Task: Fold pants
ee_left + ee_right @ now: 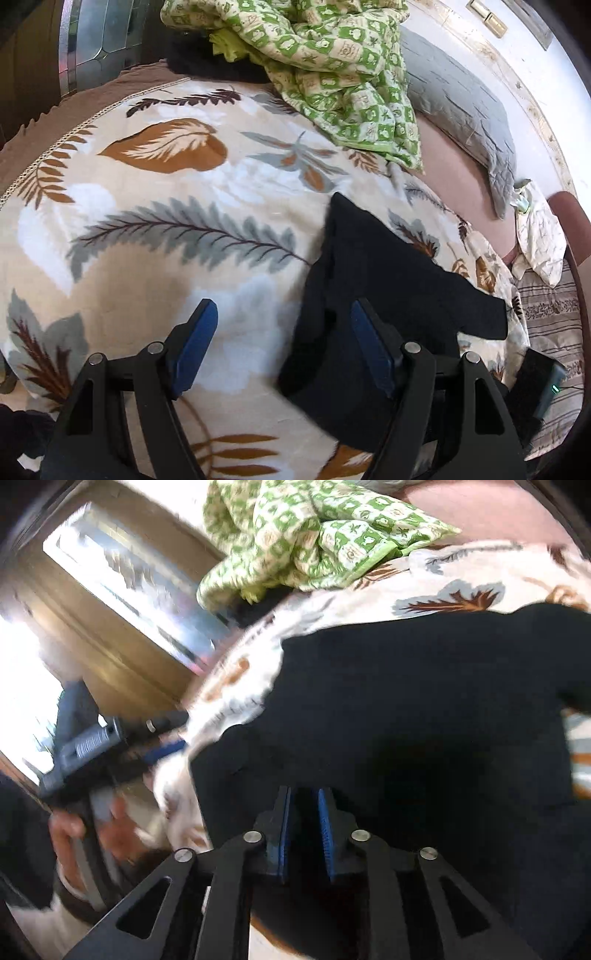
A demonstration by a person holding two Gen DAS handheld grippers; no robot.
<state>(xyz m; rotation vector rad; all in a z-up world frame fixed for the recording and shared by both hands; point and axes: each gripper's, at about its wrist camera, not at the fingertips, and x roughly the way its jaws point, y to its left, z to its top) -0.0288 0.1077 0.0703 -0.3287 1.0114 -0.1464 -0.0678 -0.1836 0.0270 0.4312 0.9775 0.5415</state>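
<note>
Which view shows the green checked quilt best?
Left wrist view: the green checked quilt is sharp, heaped at the bed's far side beside a grey pillow. The right wrist view shows it blurred and cropped at the top edge.

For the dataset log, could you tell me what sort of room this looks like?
Most likely a bedroom: a cream leaf-printed fleece blanket covers a bed, with a grey quilted pillow and a rumpled green checked quilt at its head.

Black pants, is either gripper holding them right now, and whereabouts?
The right gripper is closed on the black pants, apparently at an edge. The left gripper is open, holding nothing.
</note>
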